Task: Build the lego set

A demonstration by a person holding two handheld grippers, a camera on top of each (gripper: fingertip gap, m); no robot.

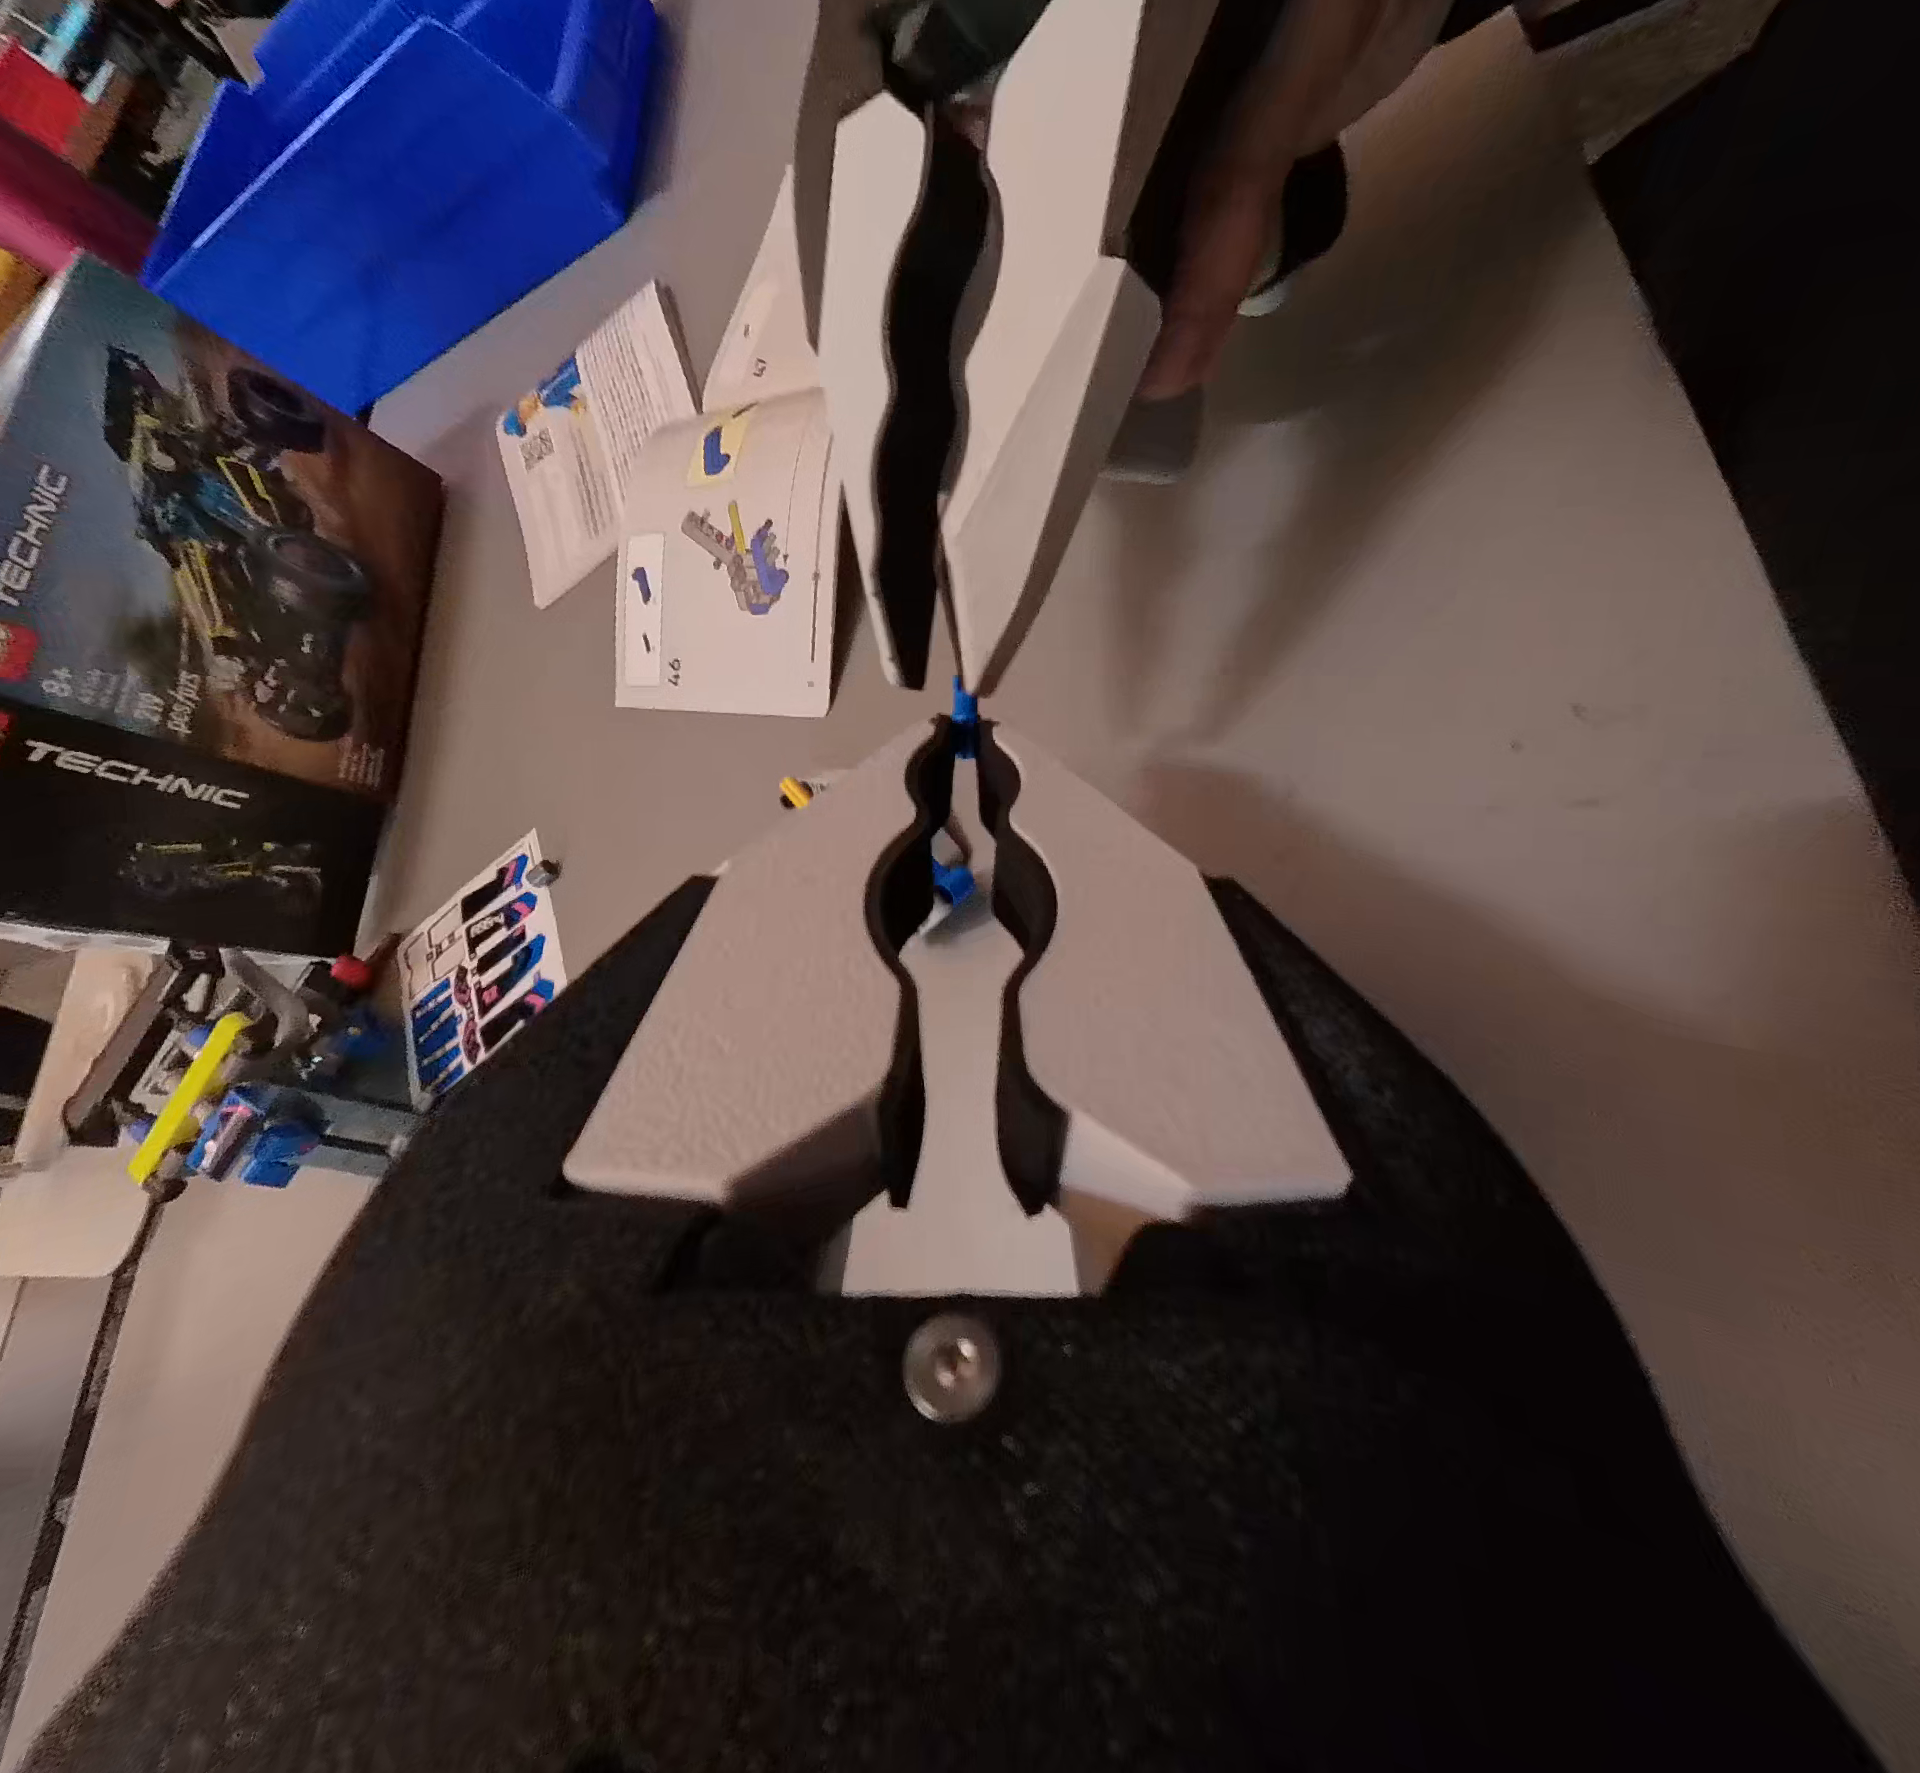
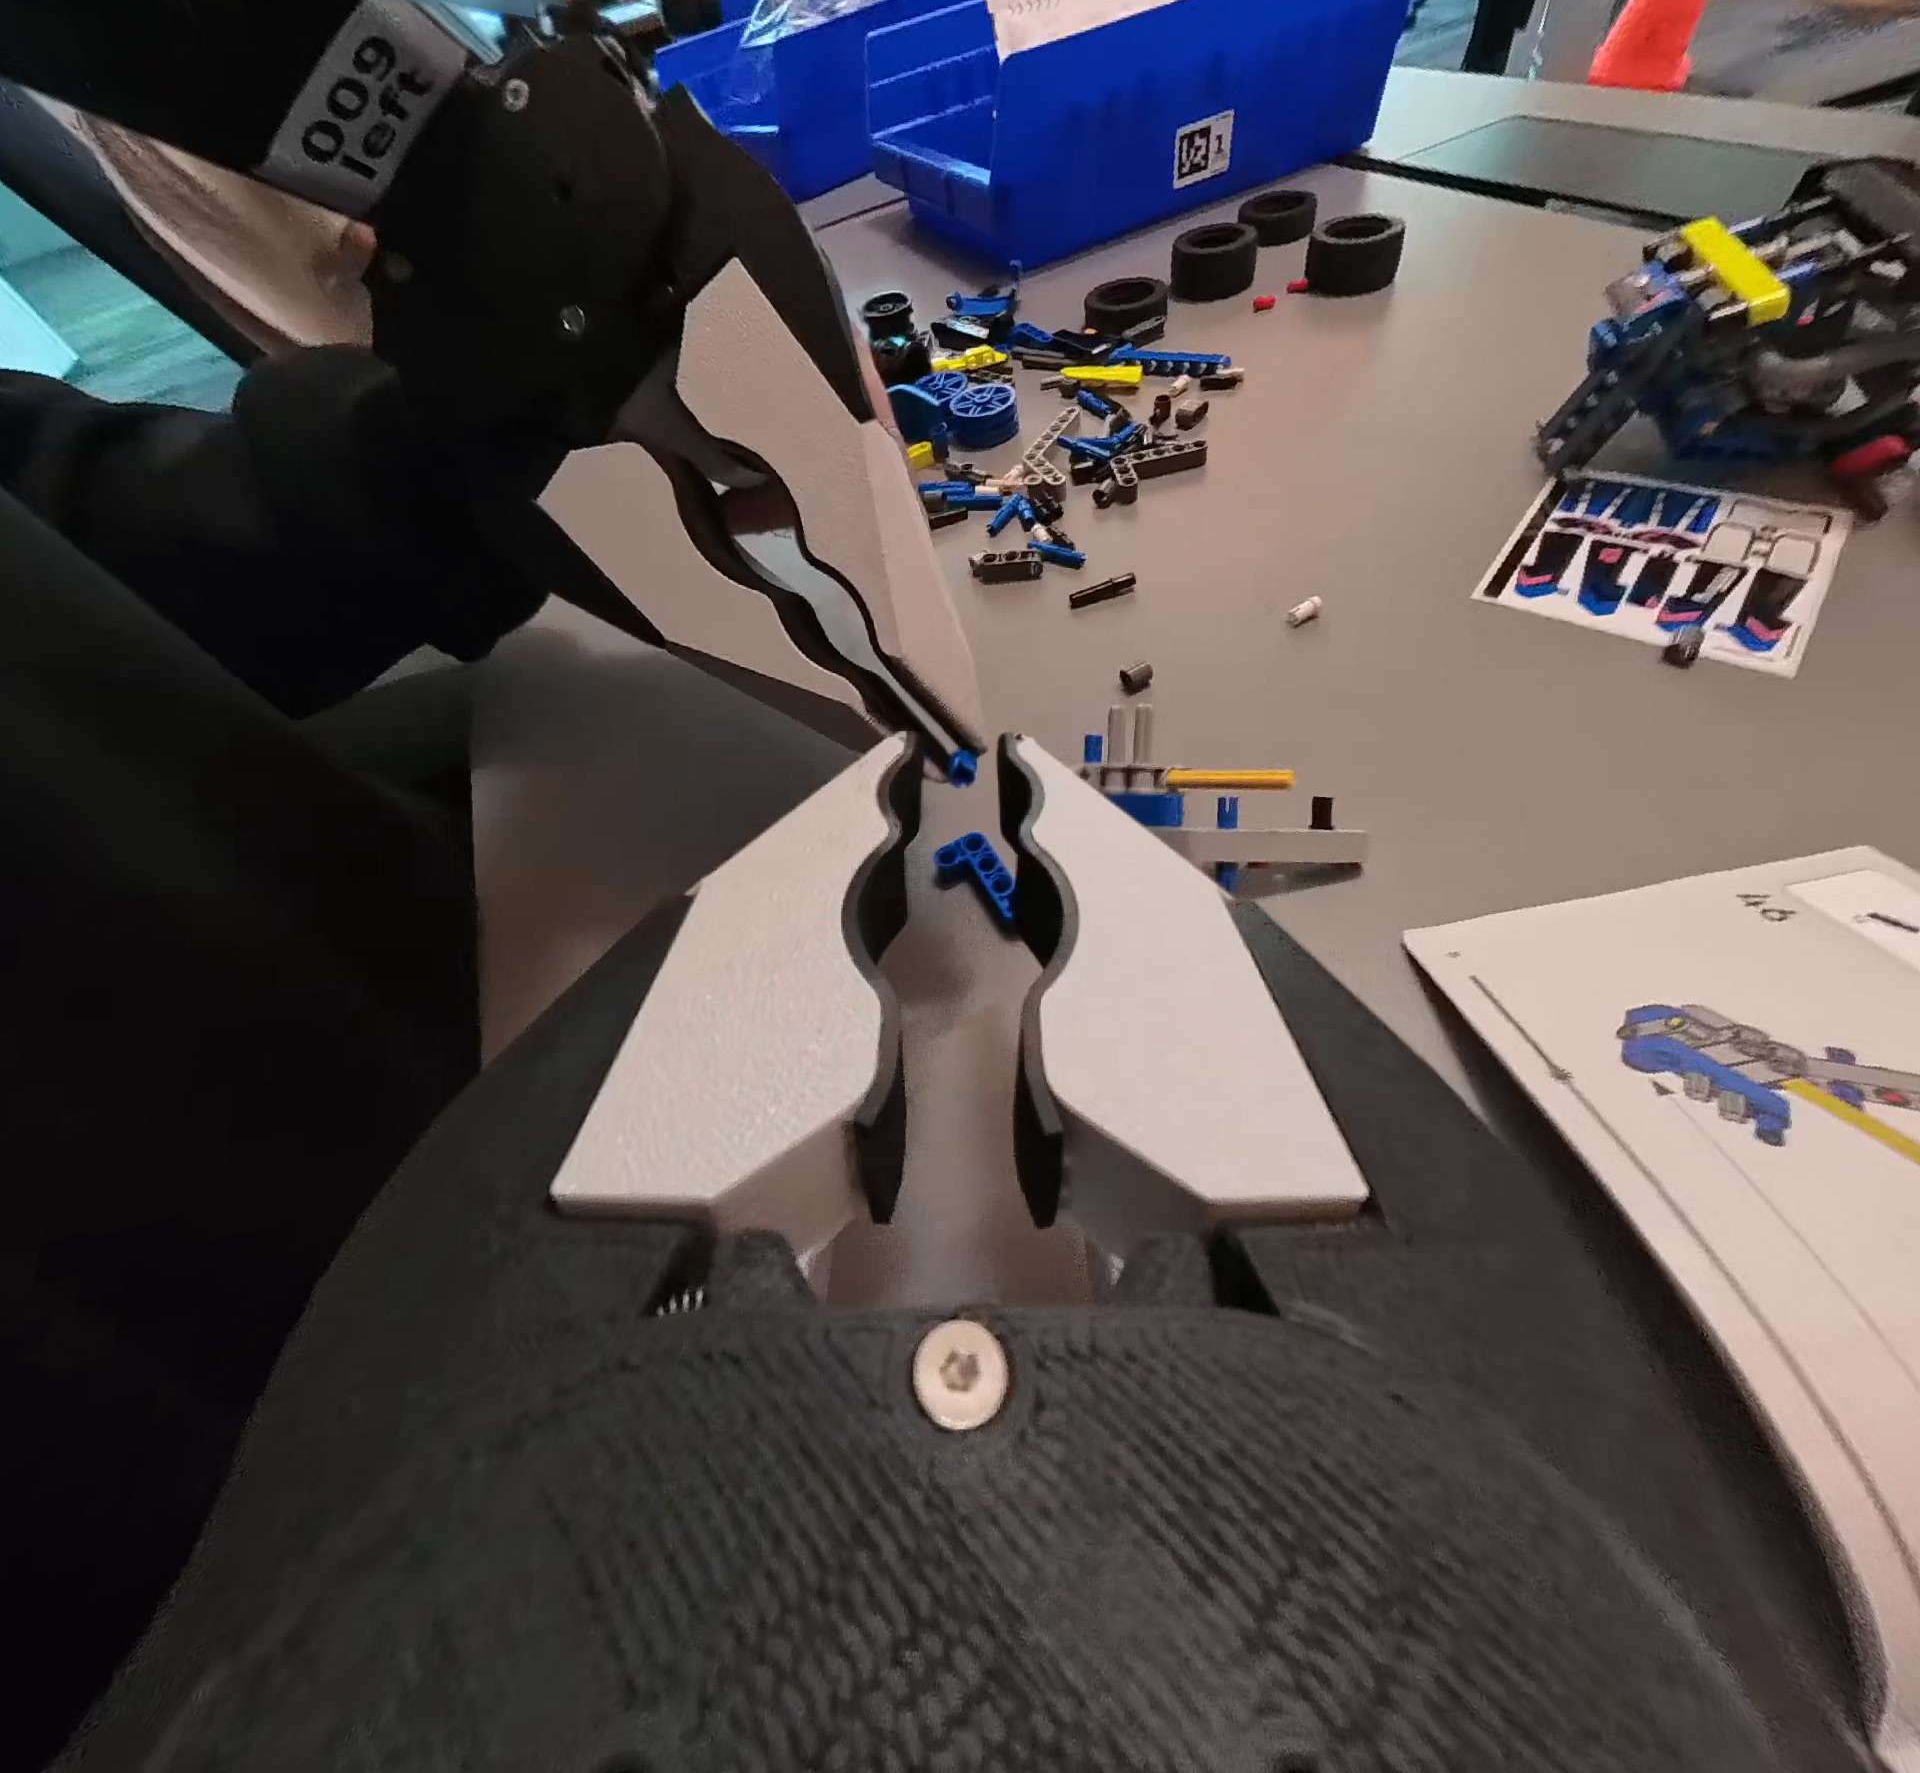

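My left gripper (image 1: 963,734) is shut on a small blue pin (image 1: 964,713); it also shows in the right wrist view (image 2: 951,752), coming in from the upper left, a person's hand on it. My right gripper (image 2: 958,749) is narrowly open, its tips on either side of the pin's (image 2: 962,767) free end, not pressing it. It comes down from the top in the left wrist view (image 1: 951,681). A blue L-shaped beam (image 2: 977,876) lies on the table under both grippers. A small grey sub-assembly (image 2: 1226,814) with a yellow axle stands just right of them.
On the grey table (image 2: 1403,684): a pile of loose parts (image 2: 1060,435), black tyres (image 2: 1247,253), blue bins (image 2: 1091,82), the part-built blue vehicle (image 2: 1756,352), a sticker sheet (image 2: 1662,570), the open instruction booklet (image 2: 1714,1100) and the set's box (image 1: 197,560). My two grippers' fingertips are within a few centimetres of each other. From either gripper's tips it is about 30 centimeters to the part-built blue vehicle (image 2: 1756,352). The left camera catches it too, in the left wrist view (image 1: 274,1048).
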